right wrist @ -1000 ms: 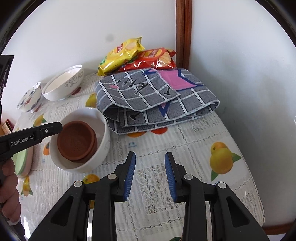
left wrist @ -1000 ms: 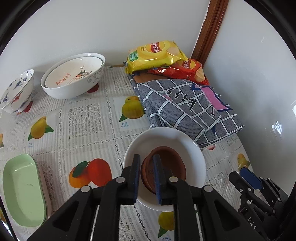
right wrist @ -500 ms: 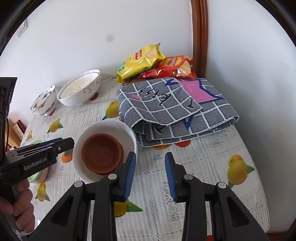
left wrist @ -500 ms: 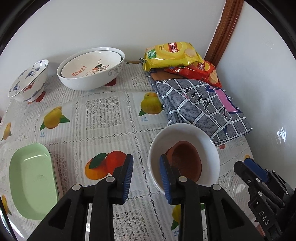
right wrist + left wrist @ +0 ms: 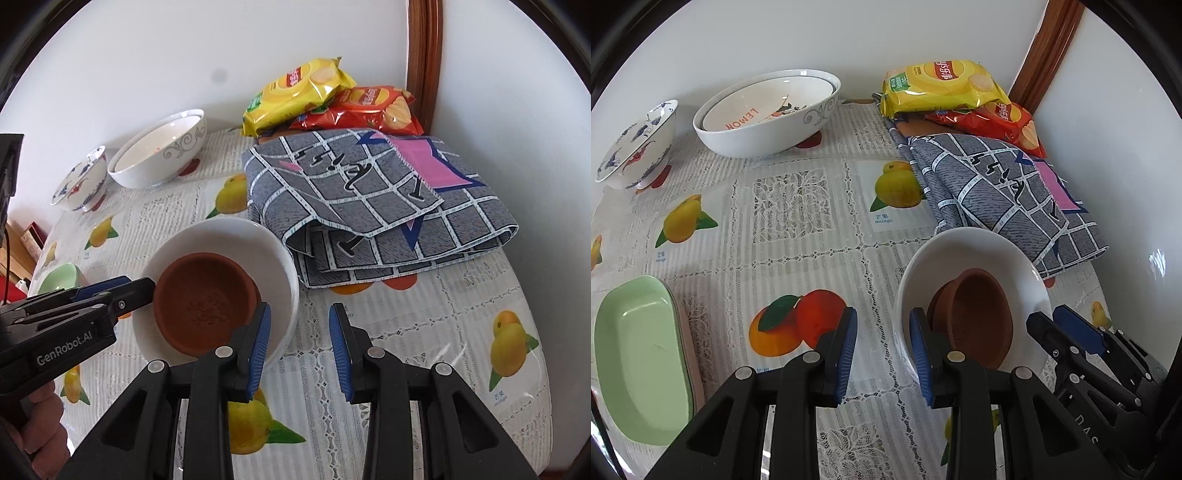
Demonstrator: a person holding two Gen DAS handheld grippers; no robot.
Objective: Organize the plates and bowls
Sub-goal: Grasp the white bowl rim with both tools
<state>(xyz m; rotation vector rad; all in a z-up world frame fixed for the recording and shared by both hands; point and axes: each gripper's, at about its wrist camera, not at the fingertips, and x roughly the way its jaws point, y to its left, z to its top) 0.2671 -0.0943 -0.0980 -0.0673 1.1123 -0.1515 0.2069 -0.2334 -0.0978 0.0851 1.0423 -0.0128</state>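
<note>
The inner white bowl [image 5: 764, 110], near the table's back edge, carries the word "LEMON" in orange capitals on its inside wall. A fruit panel on the tablecloth [image 5: 882, 218] is captioned "mango" under two small characters too fine to read. The left gripper [image 5: 110, 299] has "GenRobot.AI" in white on its black body. The brand print on the yellow chip bag [image 5: 942, 85] and red chip bag [image 5: 1004, 122] in the back right corner is too small to read.

Left tool [image 5: 882, 347] let go of brown dish [image 5: 975, 317], apparently backing off.

Brown clay bowls [image 5: 205, 299] nested, tilted, inside white bowl [image 5: 280, 266] by grey cloth; lemon bowls [image 5: 768, 114] stacked at back.
</note>
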